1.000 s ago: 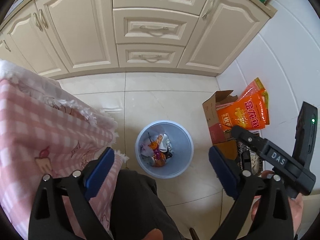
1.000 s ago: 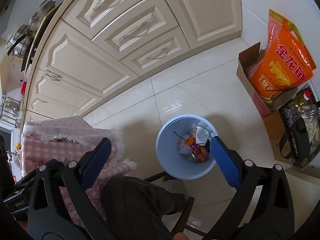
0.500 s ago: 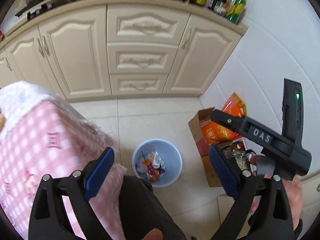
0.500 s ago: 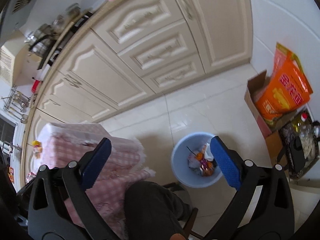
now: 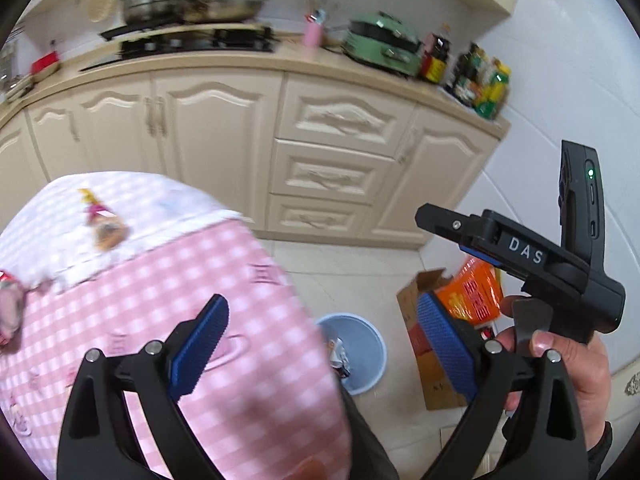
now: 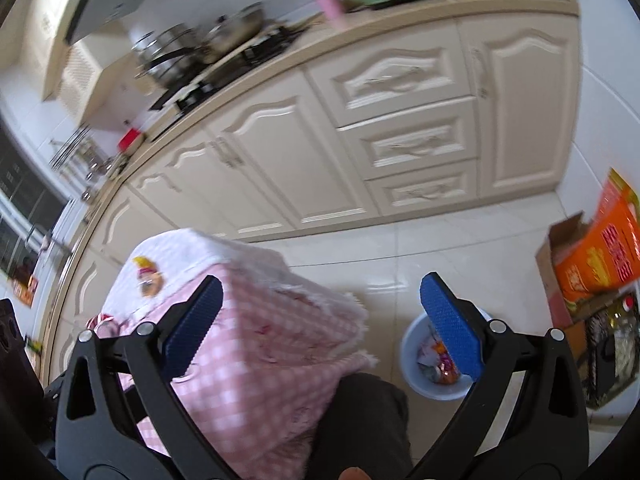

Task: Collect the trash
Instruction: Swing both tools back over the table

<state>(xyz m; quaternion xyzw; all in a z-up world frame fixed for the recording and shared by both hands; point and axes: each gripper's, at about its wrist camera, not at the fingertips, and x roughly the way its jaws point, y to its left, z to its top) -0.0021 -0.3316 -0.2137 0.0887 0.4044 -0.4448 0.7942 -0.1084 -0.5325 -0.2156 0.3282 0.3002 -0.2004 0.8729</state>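
Trash point(image 6: 436, 364) sits in a heap of crumpled wrappers inside the pale blue bin point(image 6: 412, 344) on the floor tiles, just below and behind the right claw's point(image 6: 324, 324) right-hand pad, which covers part of the bin's rim. That claw is spread wide with nothing between its blue pads — only the corner of the pink checked tablecloth point(image 6: 256, 360) and bare floor show in the gap. More rubbish lies on the table beyond its left pad: a small yellow and brown wrapper point(image 6: 147, 278) on the white part of the cloth, and something red and white at the cloth's left edge, too blurred to name.

From the left claw point(image 5: 324, 340), also gaping and empty, the bin point(image 5: 366, 344) shows low in the gap between the pads, half hidden behind the tablecloth point(image 5: 200, 300), with a scrap of silvery trash point(image 5: 339, 356) visible inside. The same wrapper point(image 5: 105, 232) lies ahead of the left pad and to its left, on the cloth. To the right of this claw the person's right hand point(image 5: 568, 364) holds the other tool's black handle.

A cardboard box point(image 5: 430, 364) with an orange bag point(image 5: 472, 288) stands on the floor beside the bin, behind the right pad. Cream cabinets point(image 5: 328, 168) run across ahead — a stove with pans, a green appliance and bottles line the counter above them.
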